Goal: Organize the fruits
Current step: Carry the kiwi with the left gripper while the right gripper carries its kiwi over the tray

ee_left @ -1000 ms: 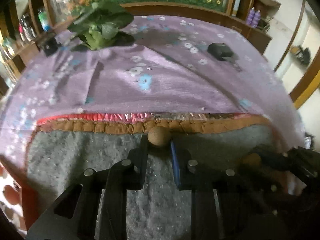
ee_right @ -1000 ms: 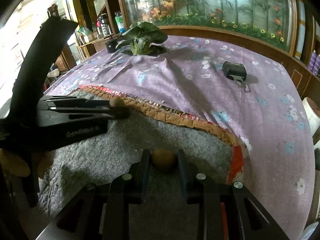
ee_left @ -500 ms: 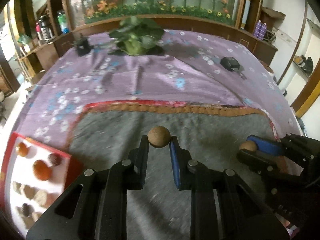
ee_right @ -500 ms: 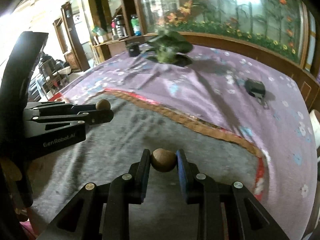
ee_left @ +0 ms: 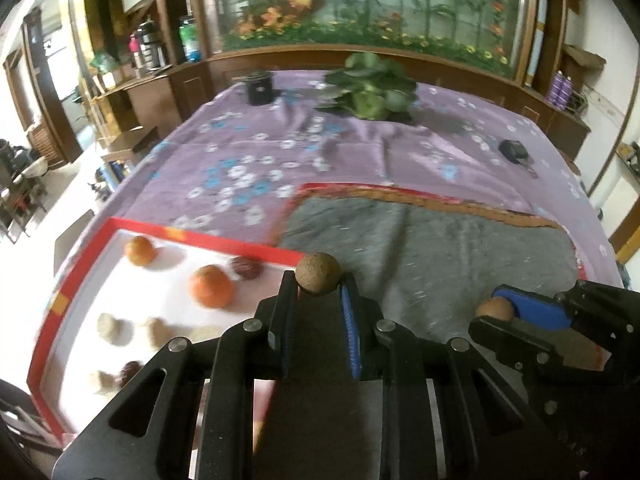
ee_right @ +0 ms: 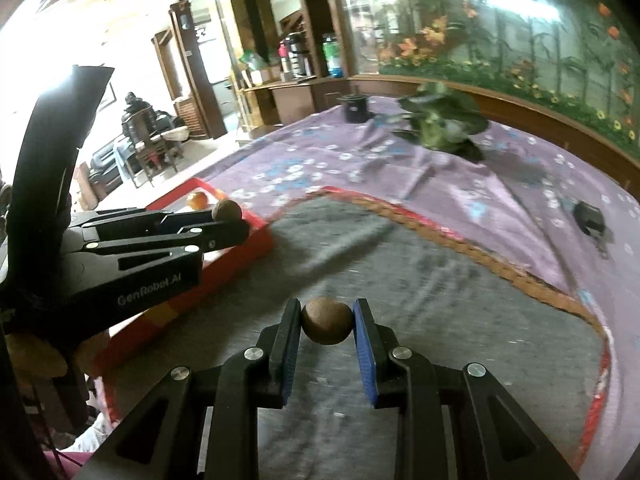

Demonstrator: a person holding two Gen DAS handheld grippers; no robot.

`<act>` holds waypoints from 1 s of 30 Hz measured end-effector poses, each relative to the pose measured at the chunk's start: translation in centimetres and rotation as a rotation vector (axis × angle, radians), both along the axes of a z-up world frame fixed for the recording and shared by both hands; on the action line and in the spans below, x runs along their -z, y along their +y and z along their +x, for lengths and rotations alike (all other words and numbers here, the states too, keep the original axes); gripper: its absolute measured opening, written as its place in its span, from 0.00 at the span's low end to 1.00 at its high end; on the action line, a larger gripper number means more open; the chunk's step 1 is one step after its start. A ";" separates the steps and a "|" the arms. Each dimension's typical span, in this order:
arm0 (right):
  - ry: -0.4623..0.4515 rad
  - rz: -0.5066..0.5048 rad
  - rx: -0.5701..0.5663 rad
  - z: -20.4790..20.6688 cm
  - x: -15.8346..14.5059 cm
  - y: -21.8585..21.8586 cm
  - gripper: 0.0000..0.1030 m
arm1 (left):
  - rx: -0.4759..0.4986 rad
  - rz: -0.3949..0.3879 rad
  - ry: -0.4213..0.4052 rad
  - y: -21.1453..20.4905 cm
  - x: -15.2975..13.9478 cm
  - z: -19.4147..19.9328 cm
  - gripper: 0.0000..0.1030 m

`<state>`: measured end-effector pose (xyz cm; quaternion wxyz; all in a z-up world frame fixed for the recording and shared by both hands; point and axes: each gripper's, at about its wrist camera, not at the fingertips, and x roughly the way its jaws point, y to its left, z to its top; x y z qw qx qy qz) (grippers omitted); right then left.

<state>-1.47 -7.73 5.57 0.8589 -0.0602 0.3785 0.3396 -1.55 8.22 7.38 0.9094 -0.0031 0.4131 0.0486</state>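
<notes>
My left gripper (ee_left: 319, 284) is shut on a small round brown fruit (ee_left: 319, 273) and holds it above the right edge of a red-rimmed white tray (ee_left: 208, 237). The tray holds two orange fruits (ee_left: 211, 286), dark ones (ee_left: 245, 268) and several pale ones (ee_left: 110, 327). My right gripper (ee_right: 326, 320) is shut on a second brown fruit (ee_right: 326, 320) above the grey mat (ee_right: 440, 280). In the right wrist view the left gripper (ee_right: 228, 216) shows at the left with its fruit, over the tray (ee_right: 240, 252). The right gripper shows in the left wrist view (ee_left: 496, 312).
A purple flowered cloth (ee_left: 280, 152) covers the table under the grey mat (ee_left: 440, 248). A leafy green plant (ee_left: 370, 92), a black cup (ee_left: 259, 87) and a small black object (ee_left: 514, 150) stand farther back. A wooden cabinet with glass stands behind.
Both grippers have swung left with their fruits. The tray has come fully into the left wrist view, and the left gripper's fruit now hangs over its right edge.
</notes>
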 end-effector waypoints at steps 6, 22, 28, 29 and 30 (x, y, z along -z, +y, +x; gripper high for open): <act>0.002 0.002 -0.044 -1.4 -0.2 3.4 0.25 | -0.056 -0.009 -0.011 3.0 -0.1 -1.8 0.20; -0.019 -0.017 -0.147 -3.3 -1.2 9.7 0.25 | -0.171 -0.027 -0.009 9.4 0.2 -4.8 0.20; -0.005 -0.006 -0.183 -2.9 -1.2 11.6 0.25 | -0.215 -0.070 0.003 12.4 0.1 -5.3 0.20; -0.003 -0.007 -0.188 -2.8 -1.2 12.0 0.25 | -0.233 -0.077 0.004 13.2 0.2 -5.4 0.20; -0.001 -0.010 -0.193 -2.7 -1.0 12.4 0.25 | -0.242 -0.082 0.006 13.6 0.3 -5.5 0.20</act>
